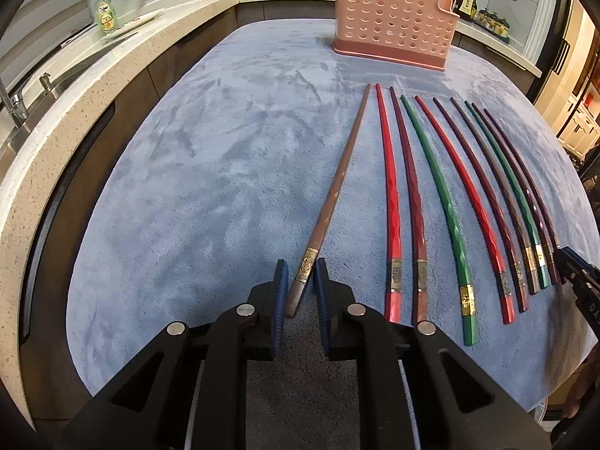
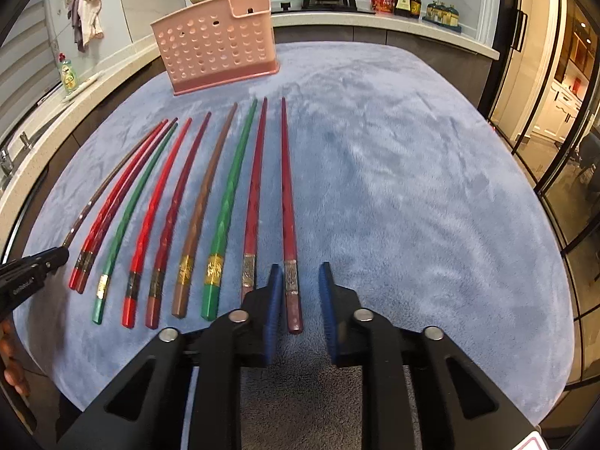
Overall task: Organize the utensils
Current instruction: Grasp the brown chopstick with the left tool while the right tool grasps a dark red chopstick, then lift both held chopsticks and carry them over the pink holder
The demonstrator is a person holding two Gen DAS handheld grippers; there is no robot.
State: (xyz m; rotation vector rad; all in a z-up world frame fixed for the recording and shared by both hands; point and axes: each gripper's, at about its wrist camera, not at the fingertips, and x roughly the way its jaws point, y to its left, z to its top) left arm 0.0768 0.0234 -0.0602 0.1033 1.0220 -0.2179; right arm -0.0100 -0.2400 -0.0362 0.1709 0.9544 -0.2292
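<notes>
On blue cloth (image 1: 187, 187), left fingers (image 1: 300, 285) pinch brown chopstick (image 1: 330, 202); right fingers (image 2: 300, 288) slightly apart round maroon chopstick (image 2: 288, 202).

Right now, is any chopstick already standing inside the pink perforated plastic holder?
No: the pink perforated plastic holder shows nothing sticking out of its top, and the coloured chopsticks all lie on the blue cloth.

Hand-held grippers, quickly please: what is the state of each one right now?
Left hand-held gripper: closed on the brown chopstick.
Right hand-held gripper: open; the dark red chopstick lies between its pads, ungripped.
</notes>
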